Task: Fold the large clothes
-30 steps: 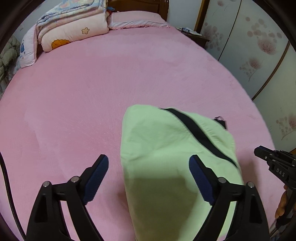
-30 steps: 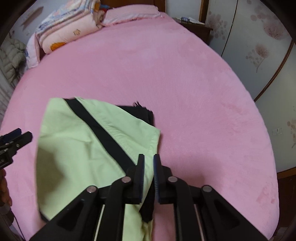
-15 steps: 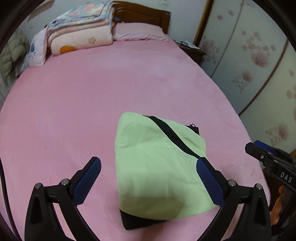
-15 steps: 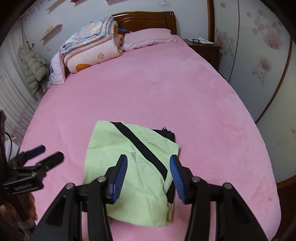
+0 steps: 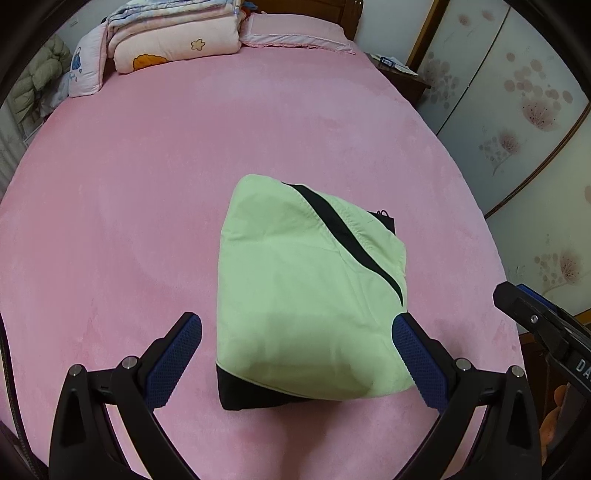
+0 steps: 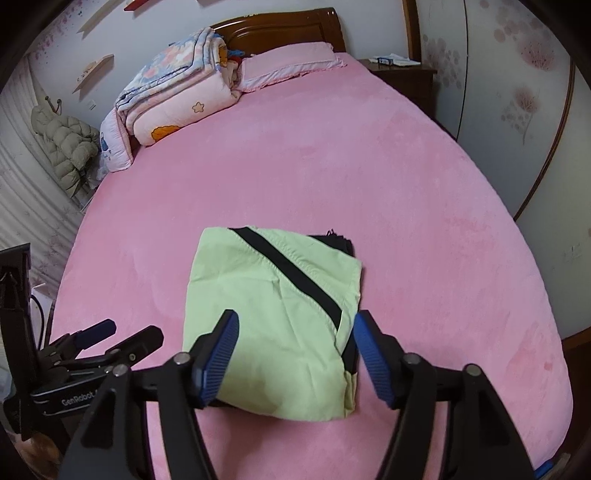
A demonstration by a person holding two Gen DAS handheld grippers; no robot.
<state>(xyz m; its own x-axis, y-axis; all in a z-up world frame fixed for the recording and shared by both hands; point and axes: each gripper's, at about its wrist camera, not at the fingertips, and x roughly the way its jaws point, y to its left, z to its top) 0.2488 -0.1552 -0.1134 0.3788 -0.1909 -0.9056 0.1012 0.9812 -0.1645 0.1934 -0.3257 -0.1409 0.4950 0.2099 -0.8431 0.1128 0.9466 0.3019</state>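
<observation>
While the garment (image 5: 310,291) lies folded into a compact block on the pink bed (image 5: 147,184), both grippers hang above its near edge with nothing between their pads. From its own camera, the left gripper (image 5: 297,354) has its jaws spread very wide, wider than the folded block itself: one blue pad sits off the garment's left edge over bare bedding, the other by its right near corner. Whether either pad brushes the cloth cannot be told. The right gripper (image 6: 295,350) is also parted, less widely, its blue pads framing the near right part of the fold; it grips nothing. Each tool shows at the edge of the other's view: the right one at the far right in the left camera, the left one low at the left in the right camera.

Light green cloth makes up the top of the garment, crossed by a black diagonal stripe (image 6: 291,273), with black fabric peeking out at the near left corner and along the far right edge. It rests near the foot of the bed, well apart from the quilts (image 6: 177,96) and pillow (image 6: 291,62) stacked by the headboard (image 6: 280,29).
</observation>
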